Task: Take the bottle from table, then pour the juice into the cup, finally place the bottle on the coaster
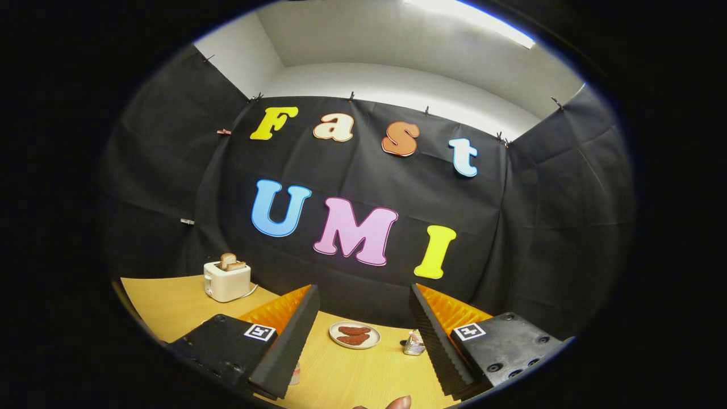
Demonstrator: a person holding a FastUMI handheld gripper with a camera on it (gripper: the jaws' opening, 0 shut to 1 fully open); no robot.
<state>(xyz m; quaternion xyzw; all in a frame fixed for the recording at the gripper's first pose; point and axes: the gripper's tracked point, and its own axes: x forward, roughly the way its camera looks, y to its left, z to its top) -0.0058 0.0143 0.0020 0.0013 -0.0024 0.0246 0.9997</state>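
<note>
Gripper released, fingers spread wide with nothing between them; held above the worktop and aimed level toward the booth wall, so the view takes in the far half of the surface rather than what lies below

Between the fingers, just beyond the tips: a small plate with two dark brown pieces of food. Just inside the right finger, a small crumpled metallic item, cannot tell what it is. Under the left finger a pale sliver, mostly hidden, may be a cup or the bottle; cannot tell. A fingertip pokes in close under the gripper

Beyond the left finger, well apart, at the wall: a white toaster with bread standing in its slots, parked out of the working area

Bottle, cup and coaster not identified with any confidence. Judgement: task at its start, bottle not yet taken; the wide fingers suit an approach, and the gripper needs tilting down to find the bottle
</note>
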